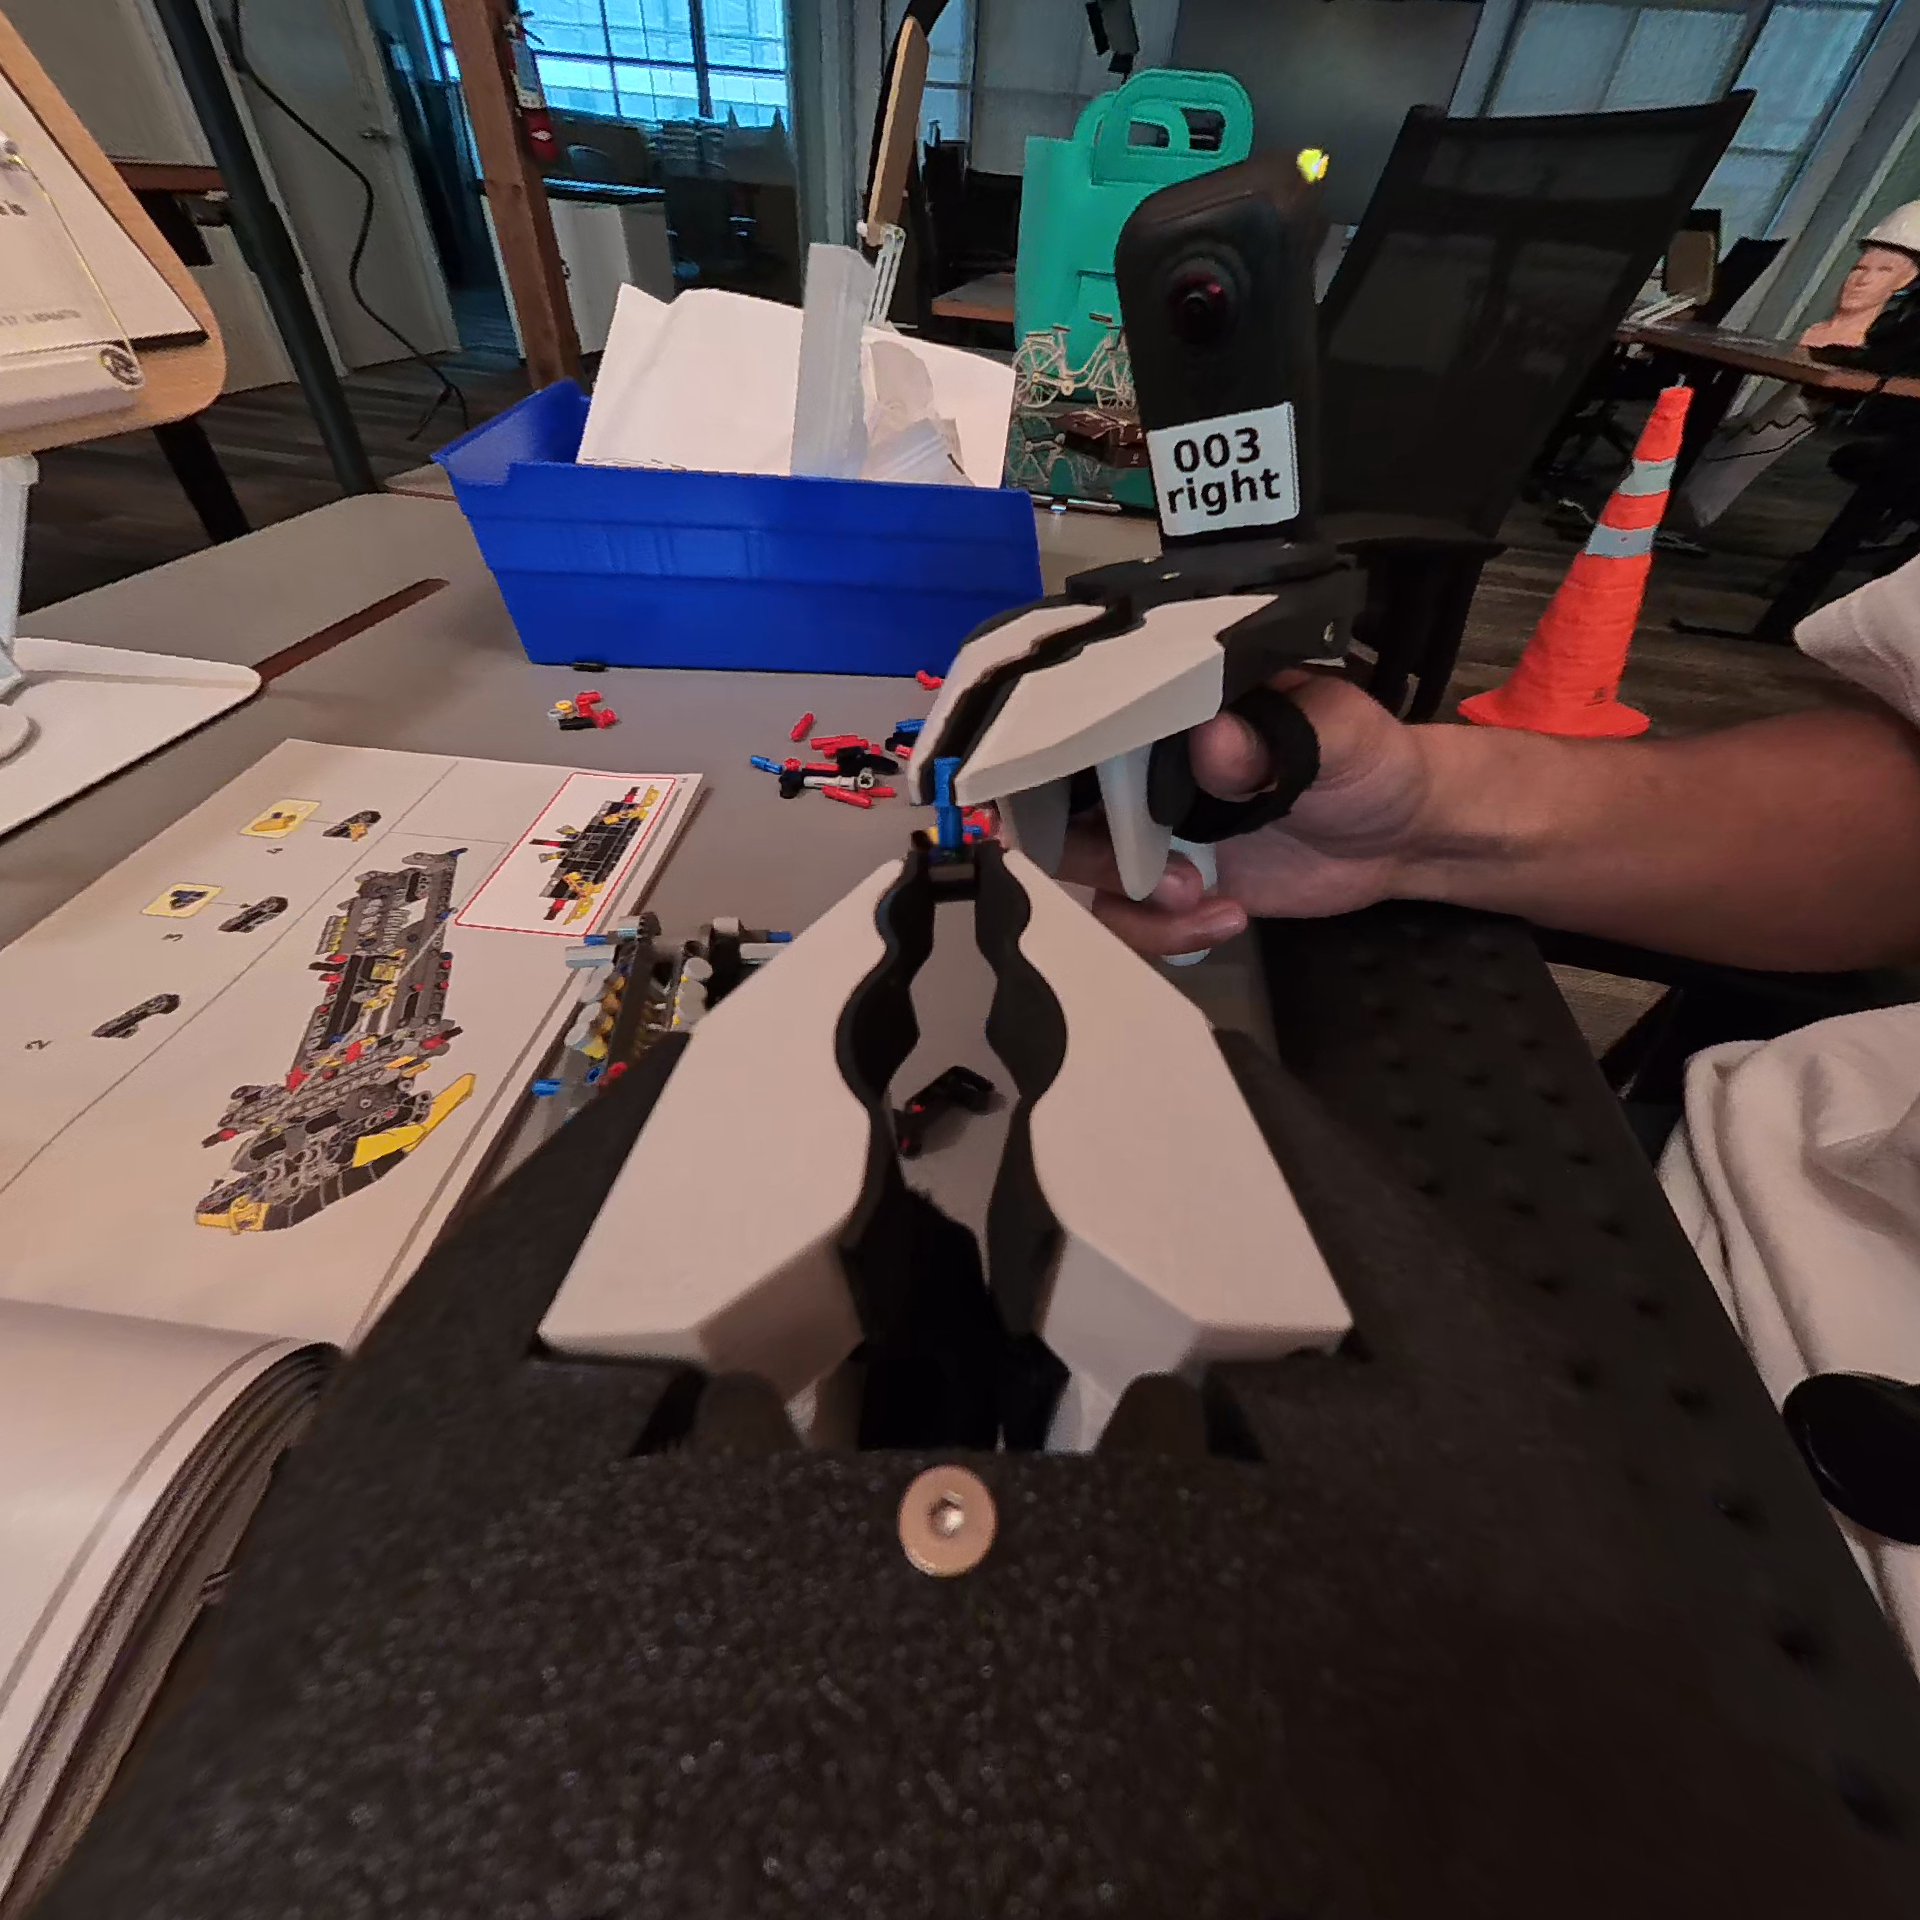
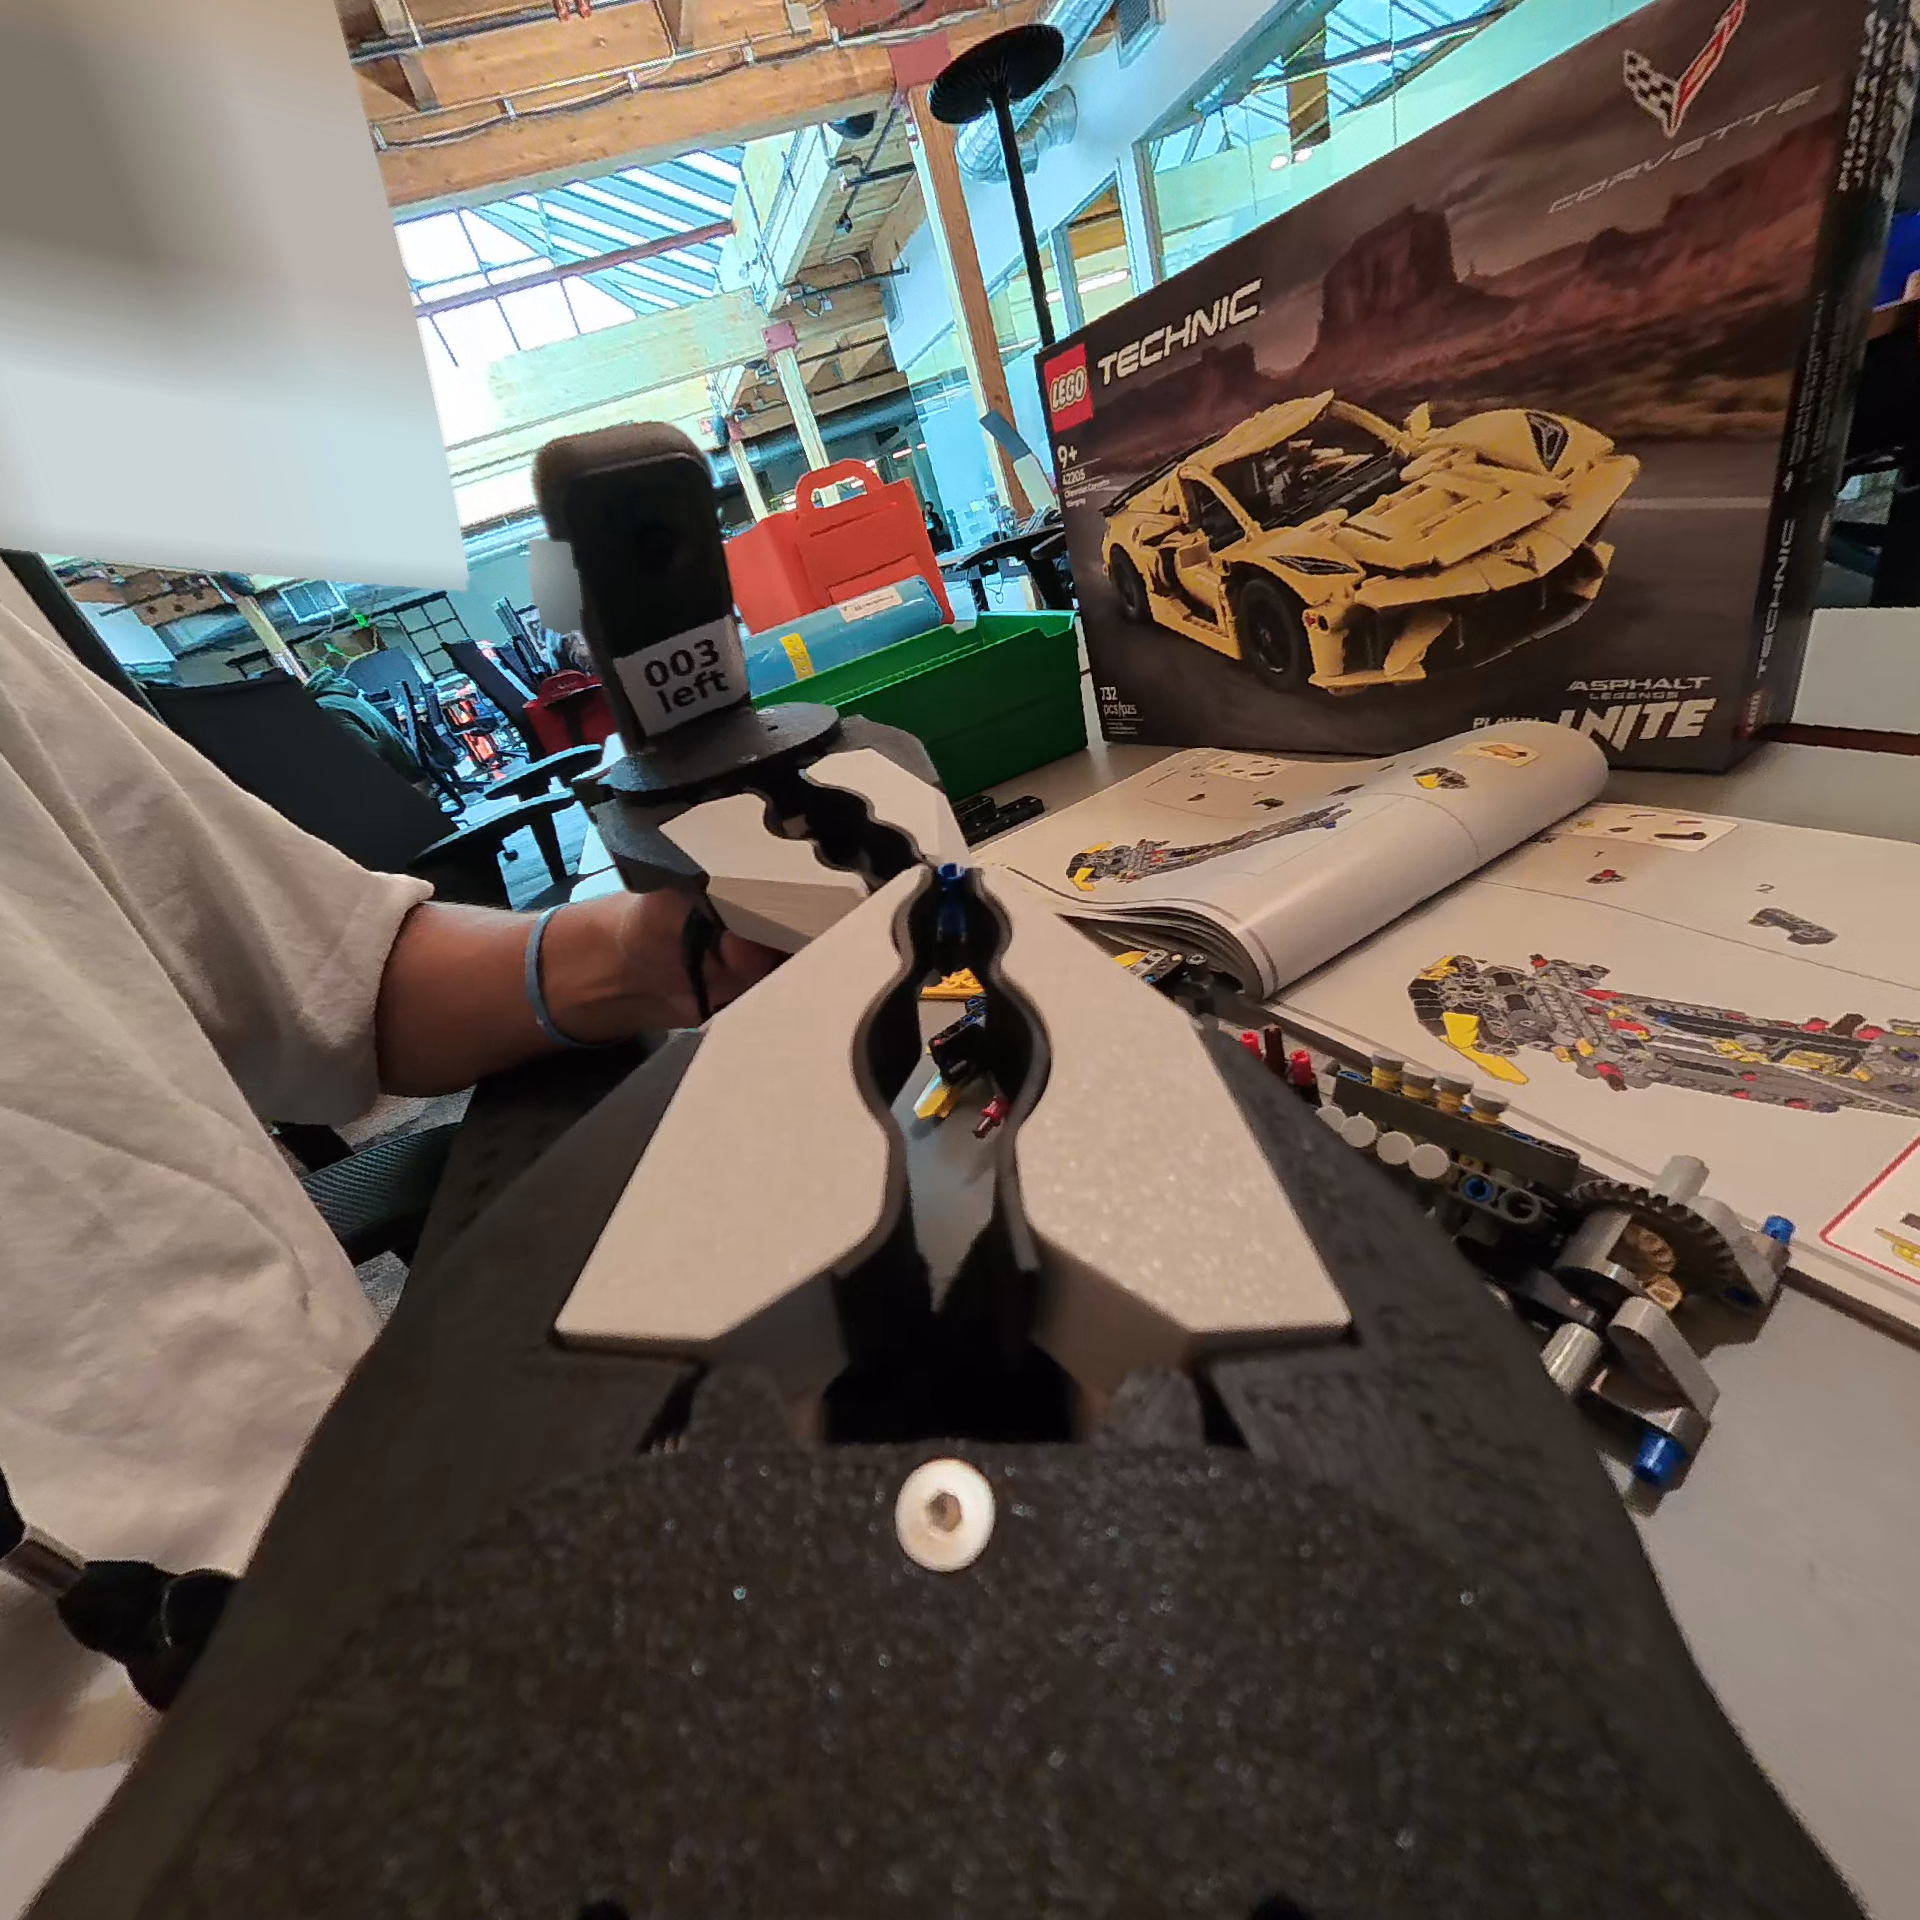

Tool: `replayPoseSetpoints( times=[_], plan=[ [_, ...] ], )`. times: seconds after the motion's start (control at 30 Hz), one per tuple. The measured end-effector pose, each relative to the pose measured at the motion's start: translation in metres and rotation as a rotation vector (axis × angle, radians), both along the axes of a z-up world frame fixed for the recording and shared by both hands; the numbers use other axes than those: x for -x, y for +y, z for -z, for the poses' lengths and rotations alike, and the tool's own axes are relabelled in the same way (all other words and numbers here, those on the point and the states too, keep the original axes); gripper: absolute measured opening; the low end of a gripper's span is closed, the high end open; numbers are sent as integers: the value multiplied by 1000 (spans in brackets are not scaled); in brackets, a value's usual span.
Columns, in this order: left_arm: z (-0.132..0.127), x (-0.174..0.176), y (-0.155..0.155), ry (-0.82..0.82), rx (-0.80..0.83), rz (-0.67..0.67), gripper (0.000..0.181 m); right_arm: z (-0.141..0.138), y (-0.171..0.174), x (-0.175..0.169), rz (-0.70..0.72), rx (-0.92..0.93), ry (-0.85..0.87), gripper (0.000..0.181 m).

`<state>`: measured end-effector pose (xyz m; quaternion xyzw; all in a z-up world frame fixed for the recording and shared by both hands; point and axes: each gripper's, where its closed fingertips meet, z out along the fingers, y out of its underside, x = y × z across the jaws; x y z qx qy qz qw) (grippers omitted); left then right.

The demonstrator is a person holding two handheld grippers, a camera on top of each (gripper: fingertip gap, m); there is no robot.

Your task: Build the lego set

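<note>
My left gripper (image 1: pixel 948 868) is shut on a small black lego piece (image 1: pixel 948 875) at its fingertips, held above the table. My right gripper (image 1: pixel 935 781) comes in from the right, tips down, and is shut on a blue pin (image 1: pixel 945 805) that meets the black piece from above. In the right wrist view the right gripper (image 2: pixel 948 891) pinches the blue pin (image 2: pixel 948 906), tip to tip with the left gripper (image 2: pixel 928 854). A partly built grey chassis (image 1: pixel 644 987) (image 2: pixel 1507 1174) lies by the open instruction book (image 1: pixel 312 987) (image 2: pixel 1351 862).
Loose red, black and blue pieces (image 1: pixel 842 764) lie beyond the grippers, before a blue bin (image 1: pixel 748 582) holding white bags. More pieces (image 2: pixel 961 1039) lie under the grippers. The set's box (image 2: pixel 1455 416) and a green bin (image 2: pixel 935 686) stand at the back. An orange cone (image 1: pixel 1590 592) stands on the floor. The grippers are tip to tip, or close to it. The open instruction book (image 2: pixel 1351 862) is about 20 centimetres from both grippers' fingertips.
</note>
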<state>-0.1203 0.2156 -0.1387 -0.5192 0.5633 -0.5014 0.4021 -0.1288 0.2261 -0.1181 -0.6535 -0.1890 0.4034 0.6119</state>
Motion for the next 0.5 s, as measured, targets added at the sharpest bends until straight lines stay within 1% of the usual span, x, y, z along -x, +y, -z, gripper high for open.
replayPoseSetpoints(
  times=[0.23, 0.4, 0.5],
  plan=[
    [4, -3, 8, 21, -106, -96, 7, 5, 6, -3, 73, 20, -27, 3],
    [5, -4, 12, 27, -98, -139, 7, 7, 10, -4, 147, 8, -62, 2],
    [3, -4, 12, 15, -96, -148, 7, 6, 10, -3, 145, 11, -38, 3]
  ],
)
